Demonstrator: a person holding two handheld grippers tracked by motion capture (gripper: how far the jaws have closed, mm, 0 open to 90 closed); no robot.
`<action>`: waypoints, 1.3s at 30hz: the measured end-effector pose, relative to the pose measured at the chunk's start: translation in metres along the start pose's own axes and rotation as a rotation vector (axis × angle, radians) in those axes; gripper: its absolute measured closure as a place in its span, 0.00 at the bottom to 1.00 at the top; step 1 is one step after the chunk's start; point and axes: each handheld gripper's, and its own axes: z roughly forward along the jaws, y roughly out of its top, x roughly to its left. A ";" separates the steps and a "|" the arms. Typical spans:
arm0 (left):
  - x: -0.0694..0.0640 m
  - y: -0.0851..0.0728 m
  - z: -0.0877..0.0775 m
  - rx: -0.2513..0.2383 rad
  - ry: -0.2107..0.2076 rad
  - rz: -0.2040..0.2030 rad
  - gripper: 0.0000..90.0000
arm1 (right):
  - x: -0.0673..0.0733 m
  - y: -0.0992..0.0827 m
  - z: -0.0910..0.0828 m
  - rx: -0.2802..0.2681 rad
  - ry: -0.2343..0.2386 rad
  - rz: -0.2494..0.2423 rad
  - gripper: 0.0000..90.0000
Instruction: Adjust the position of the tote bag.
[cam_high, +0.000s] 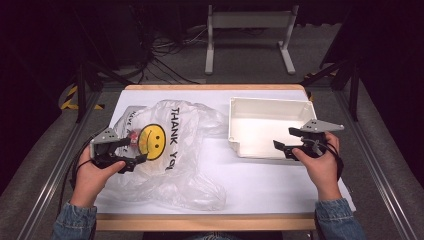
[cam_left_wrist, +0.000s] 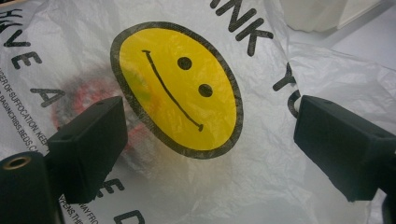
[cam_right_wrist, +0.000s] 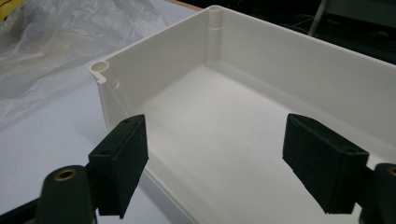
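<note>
Surveying the tabletop (cam_high: 260, 185) from the high view, we find the work at its opening step: a crumpled clear plastic bag (cam_high: 175, 165), printed with a yellow smiley face (cam_high: 151, 141) and "THANK YOU" lettering, lies on the left half, and a white plastic bin (cam_high: 240, 145) stands on the right half, apart from the bag.

The left hand-held gripper (cam_high: 131, 150) hovers at the bag's left side, right at the smiley print. In the left gripper view its jaws stand wide apart with the smiley face (cam_left_wrist: 177, 88) between them; the pads are clear of the film and nothing is gripped. The right hand-held gripper (cam_high: 289, 141) is held at the bin's near right corner, its jaws likewise spread and empty, with the bin's interior ahead of them in the right gripper view.

Contents: a reddish item with dark edging (cam_left_wrist: 88, 102) shows through the film beside the smiley face; we cannot identify it further. The bin (cam_right_wrist: 154, 60) is empty, its floor bare.

Our judgement is that the approach to the bag is in hand and emptying it into the bin is the likely aim. The next move calls for the left gripper to descend and pinch the thin film or find the bag's mouth, which we cannot locate. The film is slack and slippery, so a shallow pinch may slide off.
</note>
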 end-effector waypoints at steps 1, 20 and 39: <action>-0.001 0.001 -0.001 -0.001 -0.002 0.007 0.11 | 0.000 0.000 0.000 -0.001 0.000 0.002 0.25; -0.047 0.020 -0.003 -0.036 -0.174 0.129 0.04 | 0.003 0.000 0.003 0.004 0.026 0.012 0.21; -0.092 0.017 0.039 0.106 -0.281 0.272 0.03 | 0.004 0.000 0.004 0.001 0.042 0.017 0.19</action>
